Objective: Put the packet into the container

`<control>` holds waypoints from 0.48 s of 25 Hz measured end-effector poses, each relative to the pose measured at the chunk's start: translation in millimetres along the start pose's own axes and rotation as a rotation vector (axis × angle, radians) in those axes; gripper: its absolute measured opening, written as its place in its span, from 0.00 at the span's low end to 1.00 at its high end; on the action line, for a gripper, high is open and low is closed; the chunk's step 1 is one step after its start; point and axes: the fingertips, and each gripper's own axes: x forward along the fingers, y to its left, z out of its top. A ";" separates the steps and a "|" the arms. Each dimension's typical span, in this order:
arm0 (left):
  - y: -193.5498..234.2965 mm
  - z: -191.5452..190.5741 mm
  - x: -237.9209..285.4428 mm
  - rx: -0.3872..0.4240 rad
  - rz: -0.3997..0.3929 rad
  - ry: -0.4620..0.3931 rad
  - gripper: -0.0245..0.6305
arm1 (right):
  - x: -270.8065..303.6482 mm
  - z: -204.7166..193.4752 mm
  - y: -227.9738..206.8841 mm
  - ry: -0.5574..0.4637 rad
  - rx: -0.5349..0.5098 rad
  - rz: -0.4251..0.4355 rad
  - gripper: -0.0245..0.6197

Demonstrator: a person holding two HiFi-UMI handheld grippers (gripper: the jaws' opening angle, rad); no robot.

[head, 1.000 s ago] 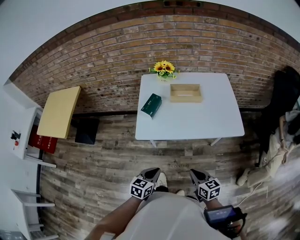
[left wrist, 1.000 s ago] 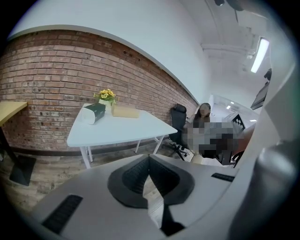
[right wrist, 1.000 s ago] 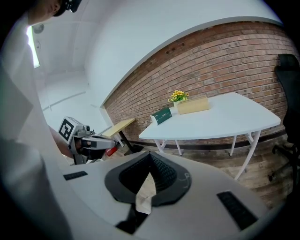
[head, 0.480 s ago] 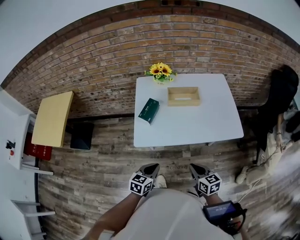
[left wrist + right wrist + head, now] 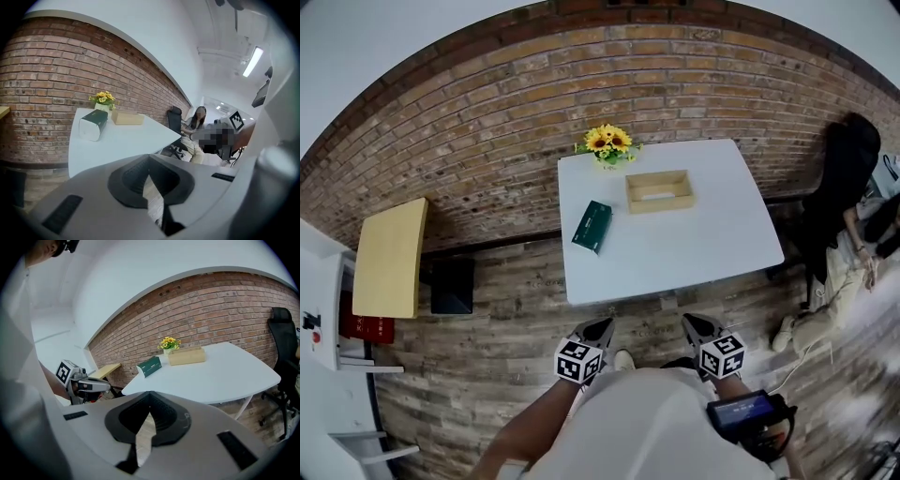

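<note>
Bench (image 5: 694, 253): white-topped, set against the brick wall (image 5: 487, 112), with a plank floor (image 5: 487, 347) in front of it.
Packet (image 5: 592, 226): dark green, lying on the left part of the bench near its left edge. It is outside the container and is touched by neither tool.
Container (image 5: 659, 190): a shallow, open-topped wooden box, placed toward the far side of the bench, to the right of the packet and apart from it. A pale patch is seen inside; what it is cannot be determined from the head view.
Flowers (image 5: 605, 142): yellow, placed at the far left corner of the bench, near the container's left end.
Left tool (image 5: 601, 326): held low before the person's body, over the floor and short of the bench's near edge. Its jaws are fully closed, with nothing gripped.
Right tool (image 5: 695, 324): held level with the left tool, well apart from the packet. Its jaws are seen brought together at the tips, with nothing between them.
</note>
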 end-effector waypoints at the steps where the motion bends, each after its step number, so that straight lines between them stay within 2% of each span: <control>1: 4.9 1.4 -0.3 -0.001 0.002 -0.001 0.05 | 1.9 2.6 0.5 -0.001 -0.003 -0.004 0.05; 6: 18.7 1.5 0.5 -0.026 0.018 0.002 0.05 | 6.3 7.9 -1.6 0.019 -0.025 -0.013 0.05; 12: 17.7 -5.7 8.6 -0.044 0.022 0.023 0.05 | 17.9 0.5 -15.9 0.048 -0.004 -0.009 0.05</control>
